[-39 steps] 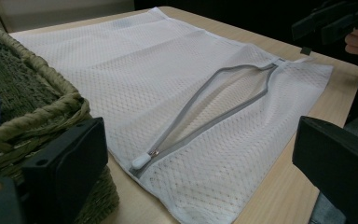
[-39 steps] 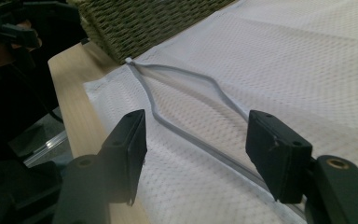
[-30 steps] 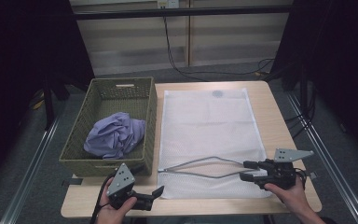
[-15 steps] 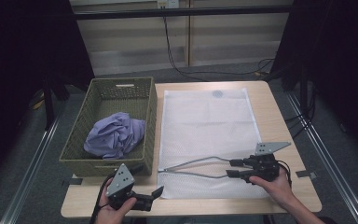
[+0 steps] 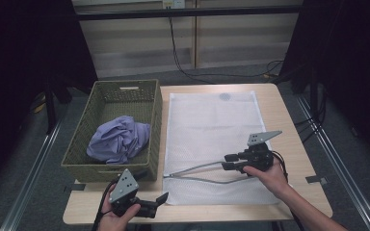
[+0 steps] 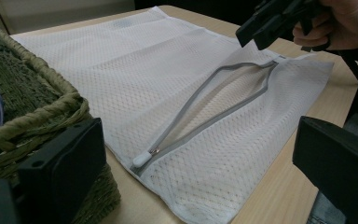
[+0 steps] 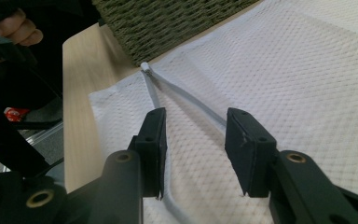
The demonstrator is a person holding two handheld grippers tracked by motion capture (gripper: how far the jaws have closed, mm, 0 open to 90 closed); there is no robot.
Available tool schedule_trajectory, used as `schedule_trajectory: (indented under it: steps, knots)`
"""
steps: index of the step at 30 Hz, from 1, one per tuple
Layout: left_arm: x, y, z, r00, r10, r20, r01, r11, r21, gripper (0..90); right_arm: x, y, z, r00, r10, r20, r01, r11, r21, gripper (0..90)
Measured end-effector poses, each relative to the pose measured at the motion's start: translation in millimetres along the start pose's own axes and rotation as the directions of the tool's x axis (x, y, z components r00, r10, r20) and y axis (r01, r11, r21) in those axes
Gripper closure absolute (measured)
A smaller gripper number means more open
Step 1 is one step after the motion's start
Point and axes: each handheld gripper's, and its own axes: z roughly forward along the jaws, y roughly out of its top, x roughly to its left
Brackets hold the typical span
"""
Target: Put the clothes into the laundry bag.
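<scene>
Closing half-open right gripper point(image 5: 227, 162) over bag point(image 5: 212, 130) zipper edge point(image 7: 161, 95), nothing pinched; left gripper point(image 5: 163, 198) open, waiting by basket point(image 5: 154, 101).

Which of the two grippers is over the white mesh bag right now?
The right gripper, jaws apart above the mesh laundry bag by its open grey zipper. The left gripper sits off the bag, by the wicker basket.

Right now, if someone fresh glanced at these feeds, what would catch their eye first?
Probably the white mesh laundry bag spread flat over the table, its grey zipper gaping open along the near end. The right gripper hangs over that opening, its jaws just closing with nothing pressed between them. To the left stands a woven basket holding a crumpled lavender cloth.
</scene>
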Motion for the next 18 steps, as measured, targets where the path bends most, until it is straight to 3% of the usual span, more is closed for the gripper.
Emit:
schedule_trajectory:
  steps: [7,12,18]
  knots:
    - [-0.9,0.3,0.3,0.9999,0.011,-0.004,-0.011,0.9999,0.007,2.7,-9.0,6.5,8.8,0.9999,-0.005,0.011,0.005,1.0,0.03,62.3]
    - [-0.7,-0.1,0.9,0.9999,0.004,0.014,-0.004,1.0,0.007,2.7,-20.9,1.7,20.4,0.9997,0.016,0.019,-0.017,0.999,0.04,59.7]
    - [-1.2,0.7,-0.2,0.9999,0.002,0.011,-0.002,1.0,-0.002,2.7,-23.3,-3.0,25.8,0.9994,0.02,0.029,-0.022,0.998,0.06,55.5]
